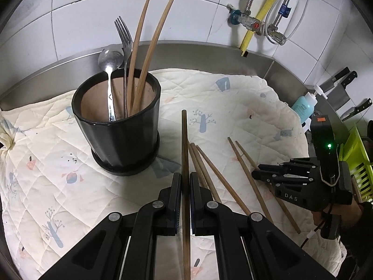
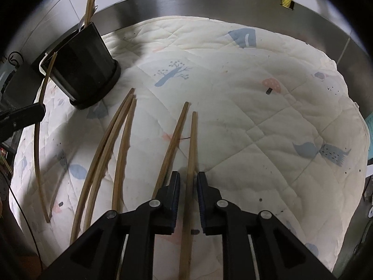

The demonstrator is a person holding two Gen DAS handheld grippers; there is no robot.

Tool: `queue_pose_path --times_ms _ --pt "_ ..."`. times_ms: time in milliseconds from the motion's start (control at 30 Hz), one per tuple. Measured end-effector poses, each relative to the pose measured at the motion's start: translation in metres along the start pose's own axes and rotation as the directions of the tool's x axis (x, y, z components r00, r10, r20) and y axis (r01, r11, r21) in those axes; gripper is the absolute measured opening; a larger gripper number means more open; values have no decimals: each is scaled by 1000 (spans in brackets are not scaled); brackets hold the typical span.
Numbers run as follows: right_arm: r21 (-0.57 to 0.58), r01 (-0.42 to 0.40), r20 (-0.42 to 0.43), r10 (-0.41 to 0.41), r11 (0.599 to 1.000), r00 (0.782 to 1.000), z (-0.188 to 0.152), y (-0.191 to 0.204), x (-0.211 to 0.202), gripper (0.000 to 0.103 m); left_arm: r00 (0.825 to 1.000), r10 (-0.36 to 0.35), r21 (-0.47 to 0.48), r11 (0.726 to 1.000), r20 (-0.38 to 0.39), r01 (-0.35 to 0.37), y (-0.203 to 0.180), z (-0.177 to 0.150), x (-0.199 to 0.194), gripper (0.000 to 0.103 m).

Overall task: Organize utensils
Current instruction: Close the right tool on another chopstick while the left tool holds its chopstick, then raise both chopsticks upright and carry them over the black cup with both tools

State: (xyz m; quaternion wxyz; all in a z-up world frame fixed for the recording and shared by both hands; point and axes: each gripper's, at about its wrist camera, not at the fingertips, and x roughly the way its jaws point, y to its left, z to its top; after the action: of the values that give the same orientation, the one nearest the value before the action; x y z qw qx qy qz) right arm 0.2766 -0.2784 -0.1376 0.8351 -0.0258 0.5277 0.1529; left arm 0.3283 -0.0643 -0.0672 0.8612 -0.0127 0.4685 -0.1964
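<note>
Clamped between the left gripper (image 1: 185, 182) jaws, a brown wooden chopstick (image 1: 184, 140) points ahead, lifted for the black utensil holder (image 1: 119, 126) just left. Right gripper (image 2: 188, 182) jaws stand apart around another chopstick (image 2: 192, 144) on the quilted mat (image 2: 256, 98), seemingly untouched; more lie left of them

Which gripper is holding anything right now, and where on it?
The left gripper is shut on a chopstick, partway along its shaft. The right gripper straddles another chopstick, unclamped.
</note>
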Motion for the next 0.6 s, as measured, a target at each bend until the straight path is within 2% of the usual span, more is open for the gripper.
queue_pose_path --times_ms 100,167,333,600 --pt "15 -4 -2 4 1000 1000 -2 -2 -2 17 1000 -1 2 1000 8 1 -2 0 -4 6" --pt "4 12 4 -12 1000 1000 -3 -2 -3 11 1000 0 1 1000 15 0 -2 0 -7 6" --pt "5 25 12 -25 1000 1000 -3 -1 -5 9 999 0 -7 1000 34 0 -1 0 -17 6" --pt "38 -29 115 24 999 993 -3 2 -48 9 995 -9 -11 1000 99 10 -1 4 -50 6"
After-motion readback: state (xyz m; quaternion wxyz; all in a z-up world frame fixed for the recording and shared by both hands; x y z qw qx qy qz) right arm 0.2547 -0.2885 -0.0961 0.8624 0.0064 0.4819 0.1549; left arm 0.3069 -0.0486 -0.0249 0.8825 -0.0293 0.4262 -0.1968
